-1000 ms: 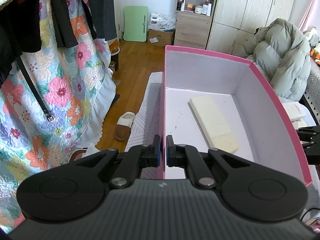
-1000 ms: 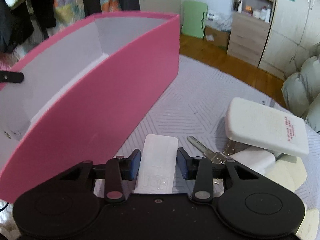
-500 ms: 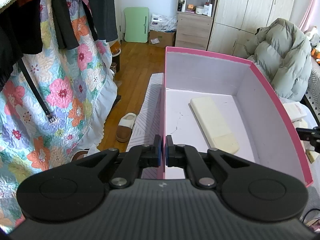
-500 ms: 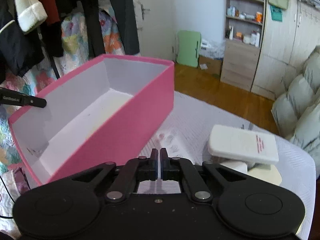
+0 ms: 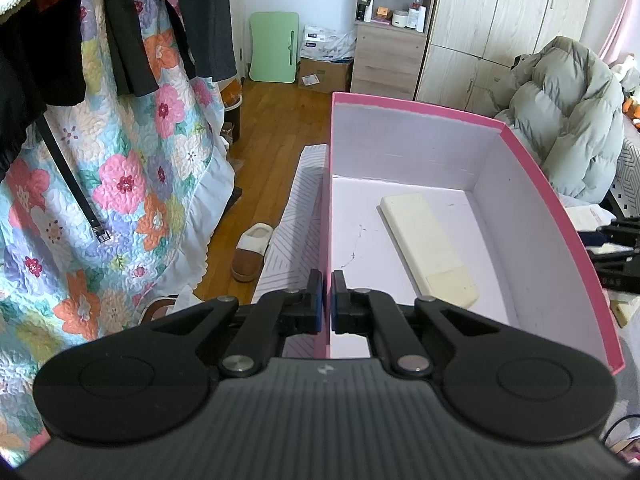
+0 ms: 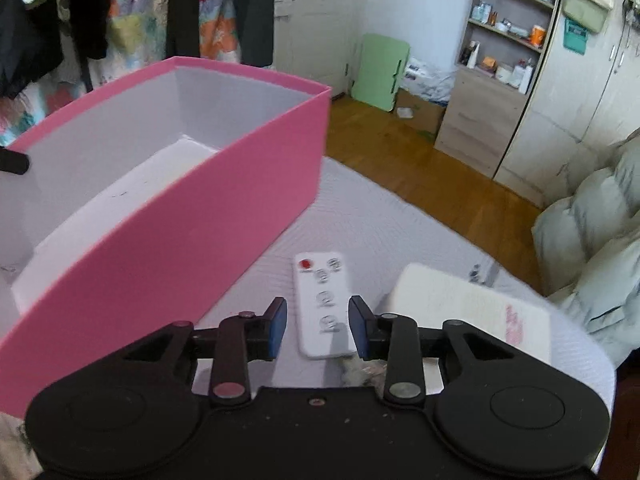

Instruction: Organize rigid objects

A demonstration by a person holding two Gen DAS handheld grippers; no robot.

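My left gripper (image 5: 327, 304) is shut on the left wall of the pink box (image 5: 552, 248), the thin wall pinched between its blue pads. A cream bar-shaped object (image 5: 428, 248) lies on the box's white floor. In the right wrist view, the pink box (image 6: 200, 220) stands to the left. A white remote (image 6: 322, 304) with a red button lies face up on the grey quilted surface. My right gripper (image 6: 318, 326) hovers over the remote's near end. Its jaws are opening and stand either side of the remote without pressing on it.
A white flat case (image 6: 468, 312) with red print lies right of the remote, with a blurred small thing (image 6: 356, 372) near my right fingers. A floral quilt (image 5: 100, 184) and dark clothes hang at left. A grey puffer coat (image 5: 568, 120) is piled at right, past the wooden floor (image 6: 420, 168).
The right gripper shut half a second ago while rising away from the surface, and now stands apart again over the remote, whose buttons now show. The left gripper and the box have not moved.
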